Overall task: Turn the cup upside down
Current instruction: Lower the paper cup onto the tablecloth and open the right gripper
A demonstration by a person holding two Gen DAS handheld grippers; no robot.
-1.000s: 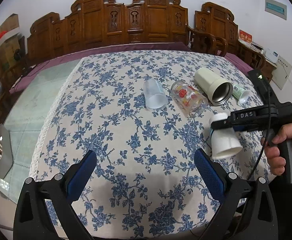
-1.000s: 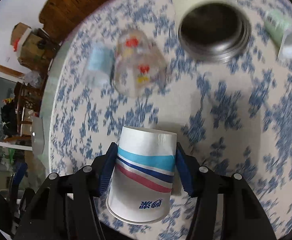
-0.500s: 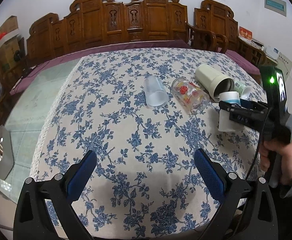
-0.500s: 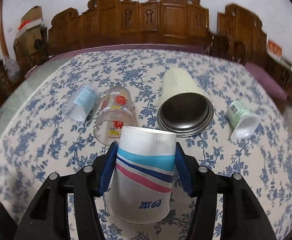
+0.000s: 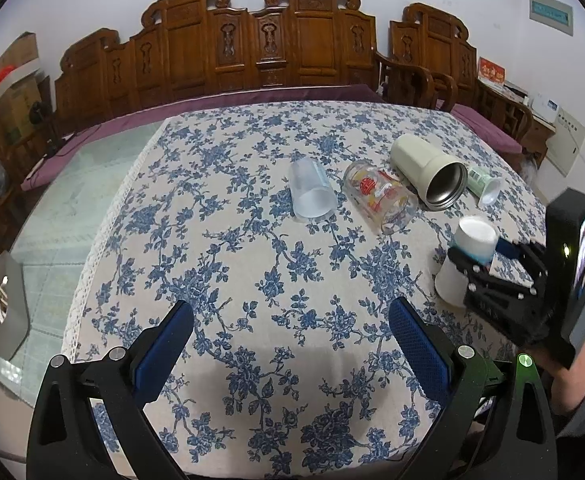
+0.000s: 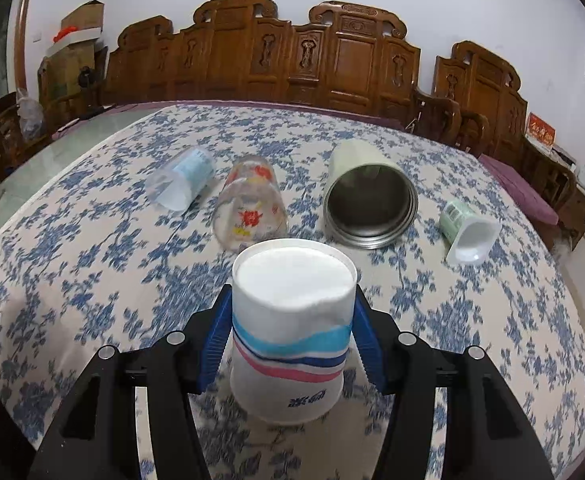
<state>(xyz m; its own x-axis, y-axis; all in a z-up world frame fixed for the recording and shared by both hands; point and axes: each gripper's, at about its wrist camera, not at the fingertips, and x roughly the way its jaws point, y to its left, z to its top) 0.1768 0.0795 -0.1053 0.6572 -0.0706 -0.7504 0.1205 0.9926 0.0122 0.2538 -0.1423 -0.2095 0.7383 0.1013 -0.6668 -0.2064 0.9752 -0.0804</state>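
Observation:
My right gripper [image 6: 290, 322] is shut on a white paper cup [image 6: 288, 336] with blue and pink stripes. The cup is upside down, base up, with its mouth at or just above the floral tablecloth [image 6: 92, 264]. In the left wrist view the cup [image 5: 466, 258] and the right gripper [image 5: 480, 256] are at the right edge of the table. My left gripper [image 5: 290, 338] is open and empty, low over the near part of the cloth [image 5: 232, 280].
Lying on their sides behind the paper cup: a frosted plastic cup [image 6: 182, 184], a printed glass [image 6: 252, 204], a cream steel tumbler [image 6: 366, 196] and a small green cup [image 6: 466, 226]. Carved wooden chairs [image 6: 332, 64] stand behind the table.
My right gripper has turned the paper cup from lying sideways in the air to base up and lowered it to the cloth. The left gripper has not moved.

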